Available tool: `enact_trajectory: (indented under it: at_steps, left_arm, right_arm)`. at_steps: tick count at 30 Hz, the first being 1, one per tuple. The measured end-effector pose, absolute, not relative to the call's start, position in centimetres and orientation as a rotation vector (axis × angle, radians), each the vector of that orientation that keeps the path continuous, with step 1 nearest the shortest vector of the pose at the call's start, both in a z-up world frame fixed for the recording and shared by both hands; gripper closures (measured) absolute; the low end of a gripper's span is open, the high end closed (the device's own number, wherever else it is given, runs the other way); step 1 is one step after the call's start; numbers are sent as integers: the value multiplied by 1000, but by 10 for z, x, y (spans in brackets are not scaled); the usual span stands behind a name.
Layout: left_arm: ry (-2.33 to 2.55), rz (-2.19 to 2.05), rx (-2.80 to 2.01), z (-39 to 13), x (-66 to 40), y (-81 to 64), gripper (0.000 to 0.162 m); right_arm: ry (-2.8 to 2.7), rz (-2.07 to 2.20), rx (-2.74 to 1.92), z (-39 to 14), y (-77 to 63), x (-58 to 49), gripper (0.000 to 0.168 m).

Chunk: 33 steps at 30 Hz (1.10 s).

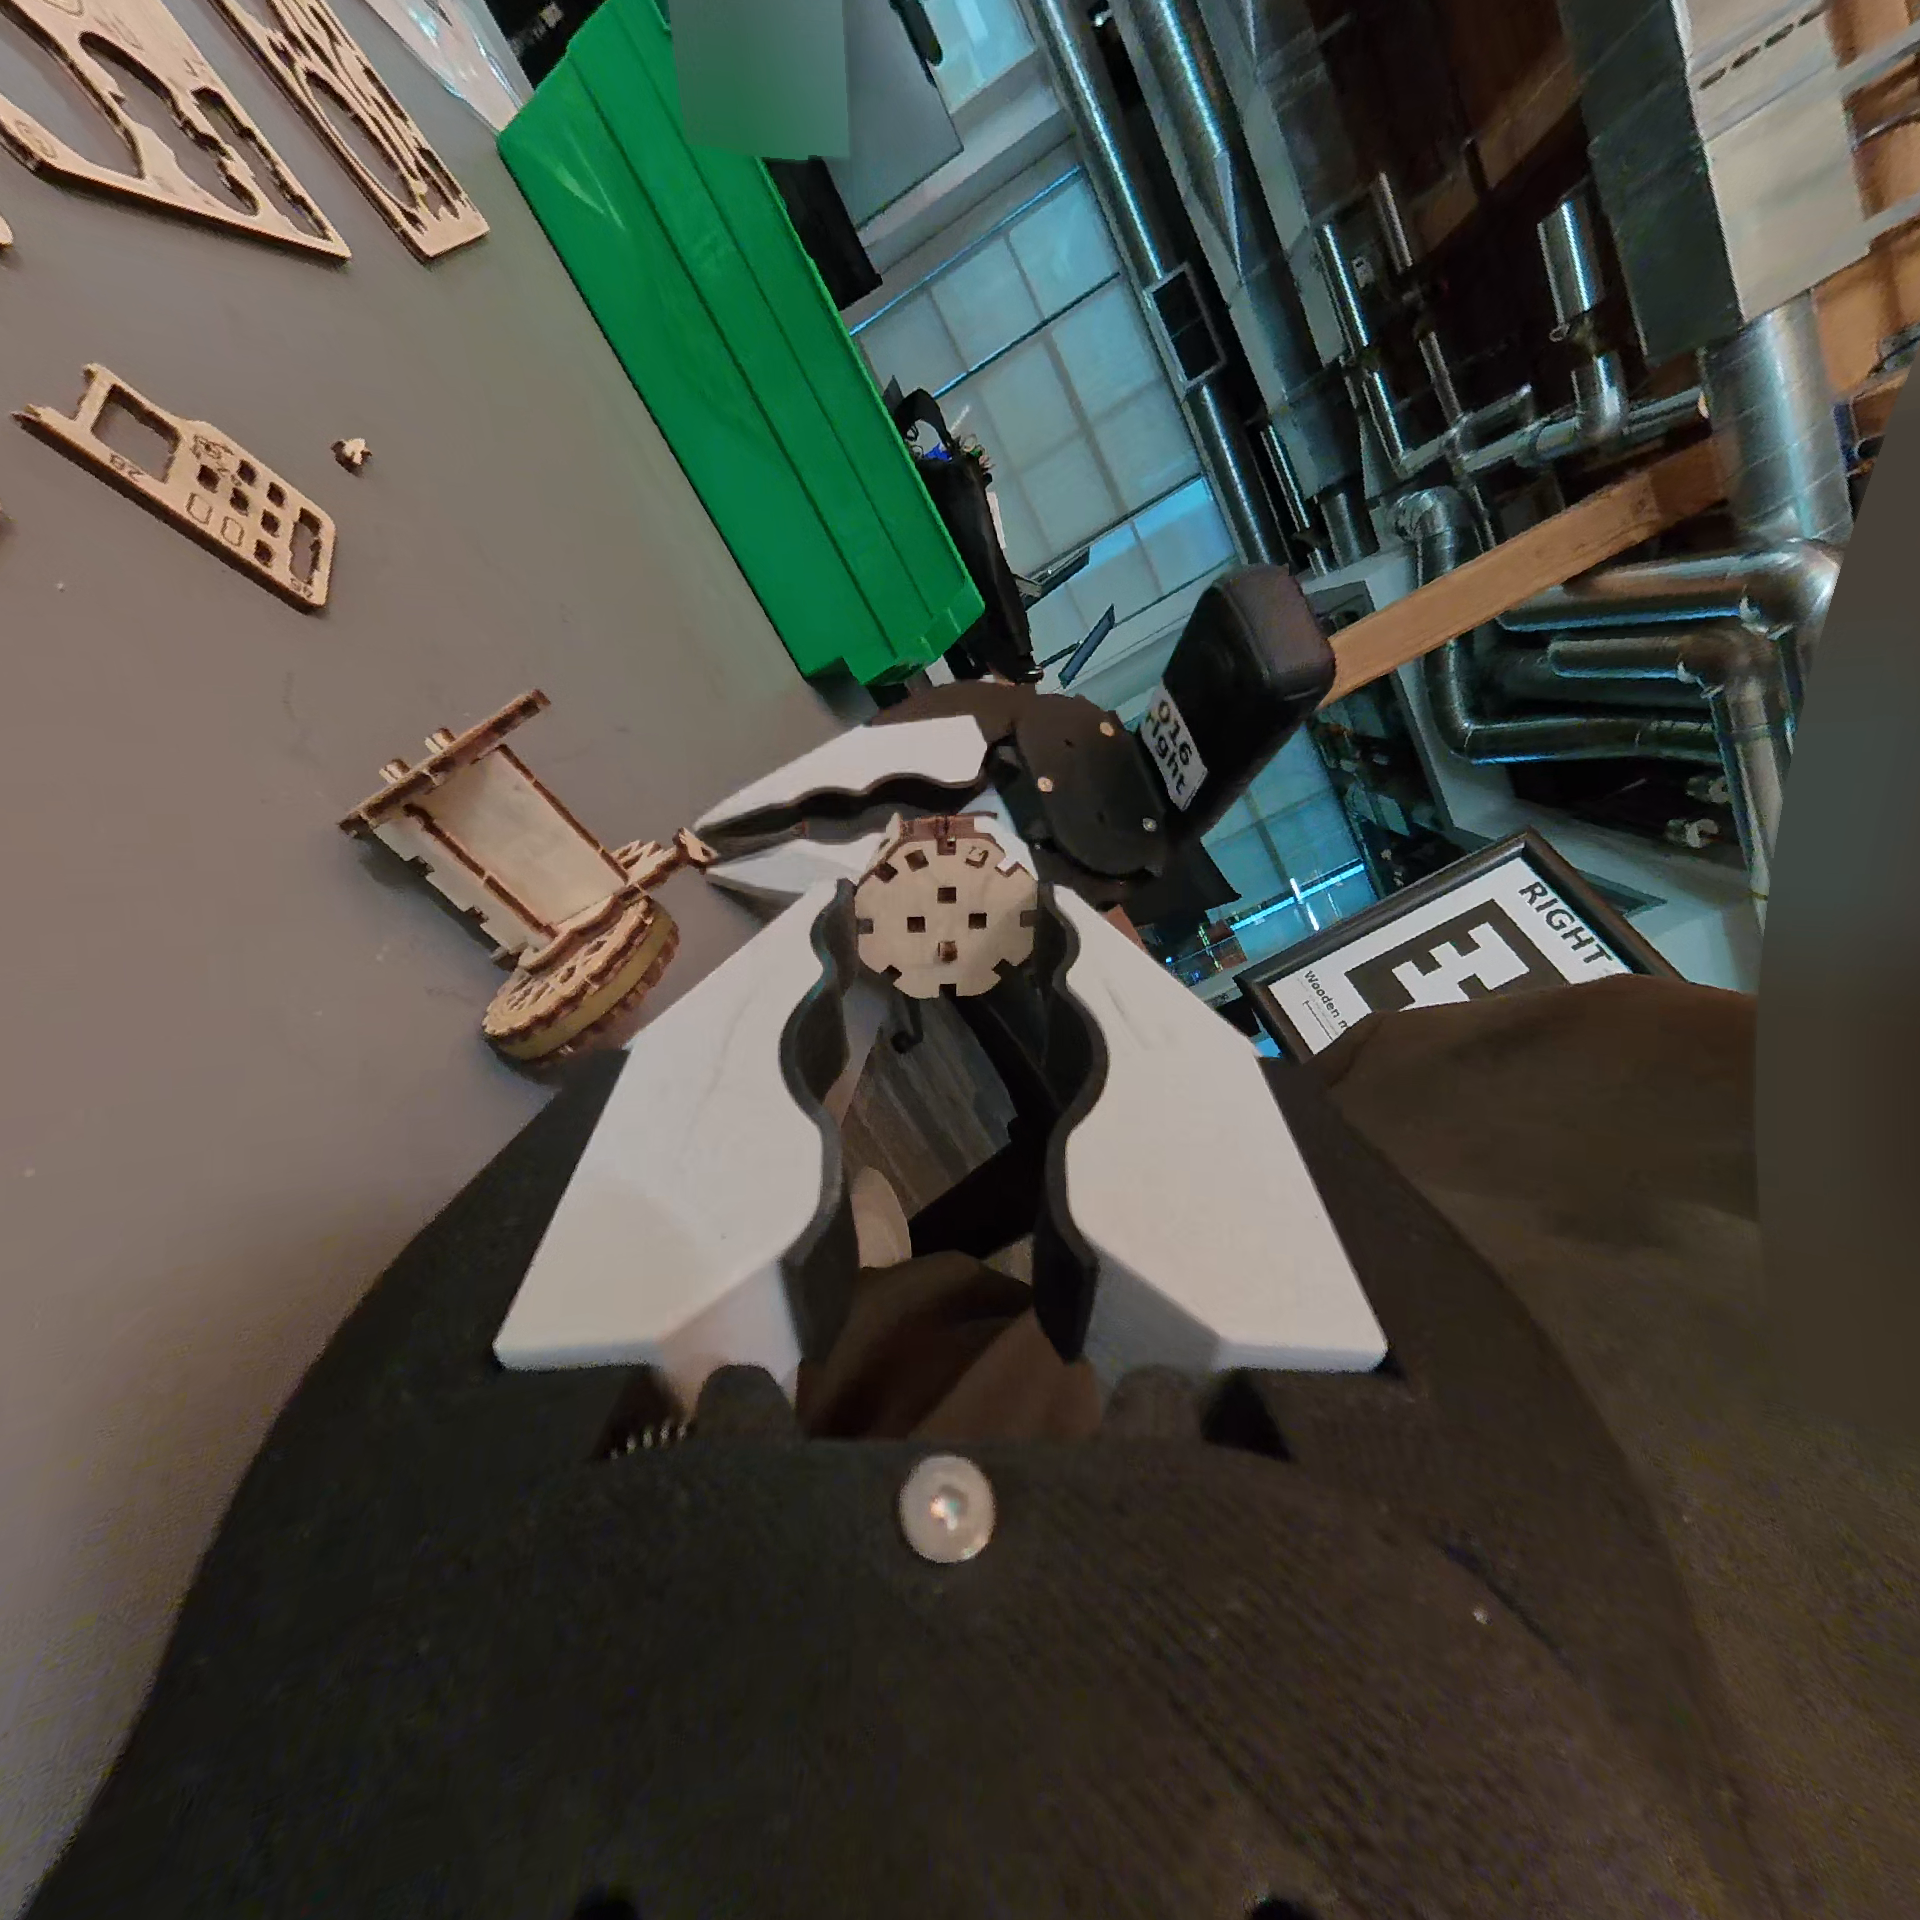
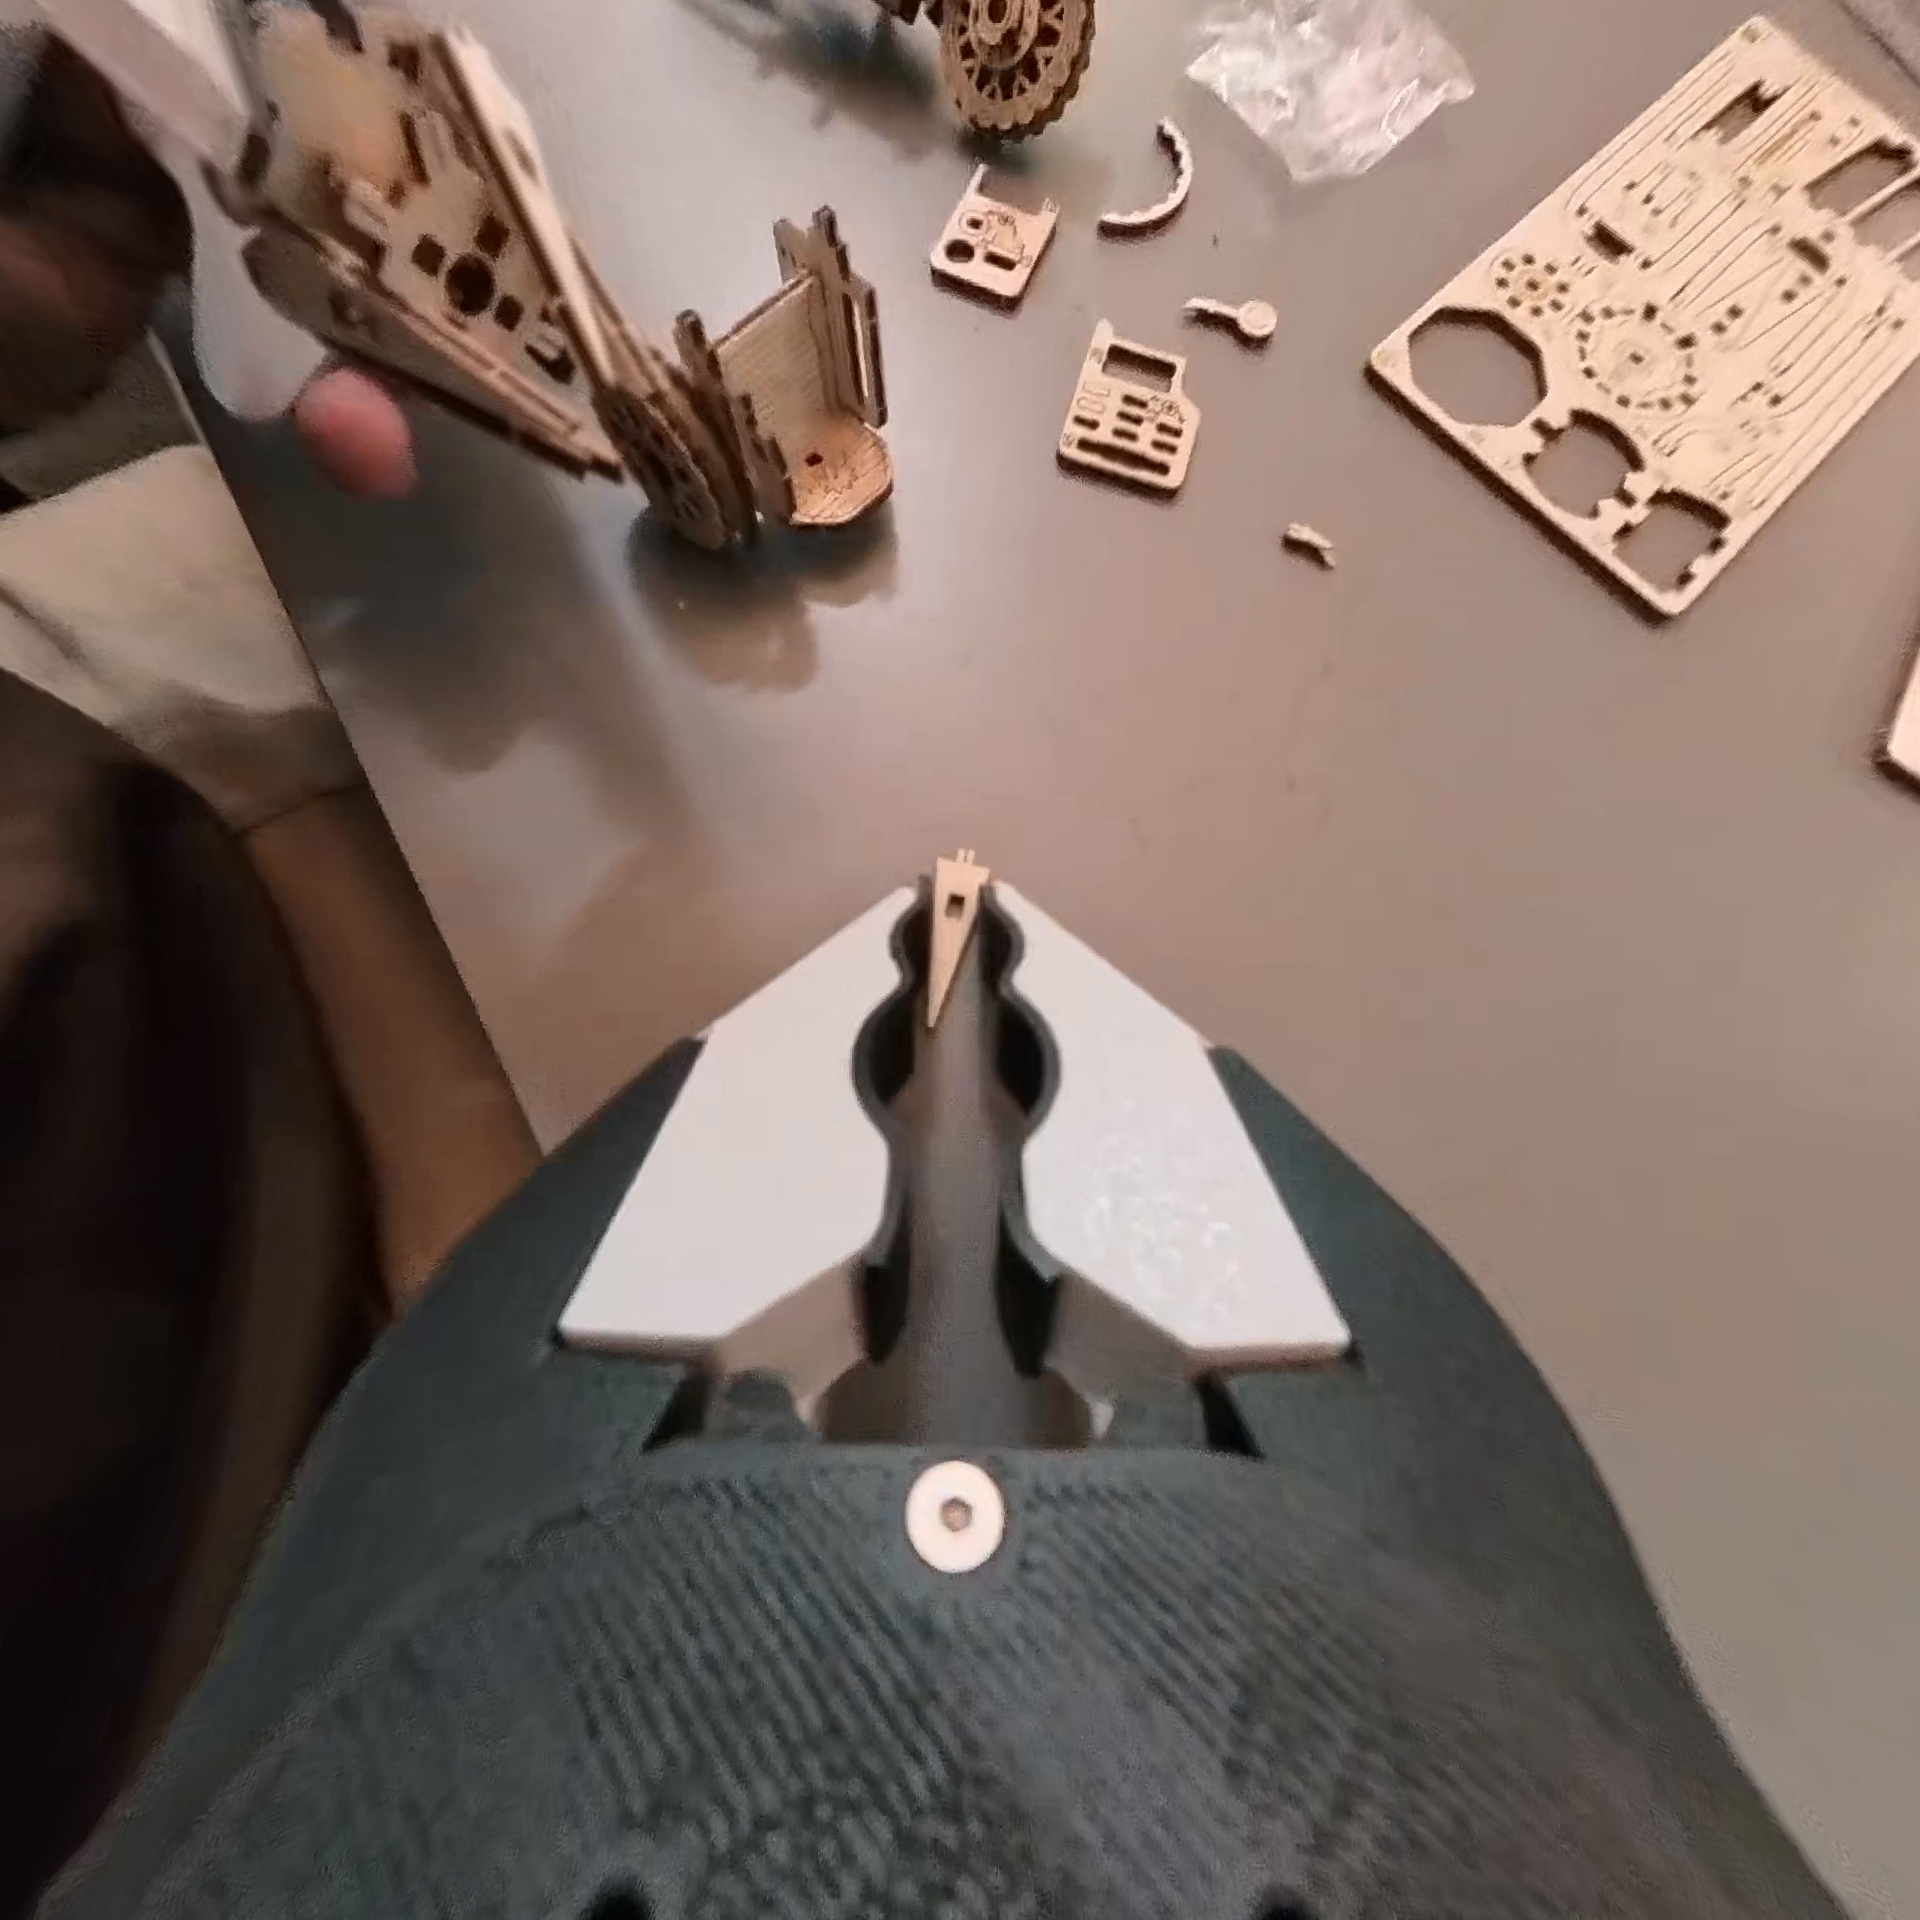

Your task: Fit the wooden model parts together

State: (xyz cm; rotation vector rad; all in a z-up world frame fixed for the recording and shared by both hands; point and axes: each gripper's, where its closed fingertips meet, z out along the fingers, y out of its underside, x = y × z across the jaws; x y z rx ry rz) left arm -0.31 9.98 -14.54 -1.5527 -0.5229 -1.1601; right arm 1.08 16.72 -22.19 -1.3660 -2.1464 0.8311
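My left gripper [image 1: 940, 902] is shut on a wooden sub-assembly; its notched round end plate [image 1: 943, 940] faces the camera, lifted off the grey table [image 1: 312, 727]. My right gripper [image 2: 956, 896] is shut on a small thin pointed wooden piece [image 2: 951, 961] above the table [image 2: 1247, 883]. In the left wrist view the right gripper [image 1: 717, 831] holds that piece [image 1: 688, 847] near a wooden frame with a gear wheel [image 1: 520, 862] on the table. The same frame [image 2: 790, 416] shows in the right wrist view, with the held sub-assembly [image 2: 416, 249] blurred at upper left.
Loose flat parts [image 2: 1127, 421], a curved piece [image 2: 1153, 187], a wheel [image 2: 1013, 57], a cut-out sheet [image 2: 1662, 312] and a plastic bag [image 2: 1330, 83] lie on the table. A fingertip [image 2: 353, 431] shows. A green bin [image 1: 727, 343] and a framed sign [image 1: 1455, 945] stand beyond. The left gripper's tips are roughly 11 centimetres from the right gripper's.
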Motion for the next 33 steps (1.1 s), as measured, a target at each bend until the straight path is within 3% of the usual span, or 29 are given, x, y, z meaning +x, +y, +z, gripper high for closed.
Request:
enact_trajectory:
  at_steps: [4,10,33]
  left_arm:
    - [-505,-1171,-1569,-146,0,99,132]
    - [-425,-1241,-1606,-147,20,97,132]
    - [-199,-1298,-1730,-151,61,87,132]
  right_arm:
    - [-2077,890,-1277,-199,167,5,159]
    - [-1975,1488,-902,-114,103,19,163]
    - [-2226,1403,-712,-137,81,50,162]
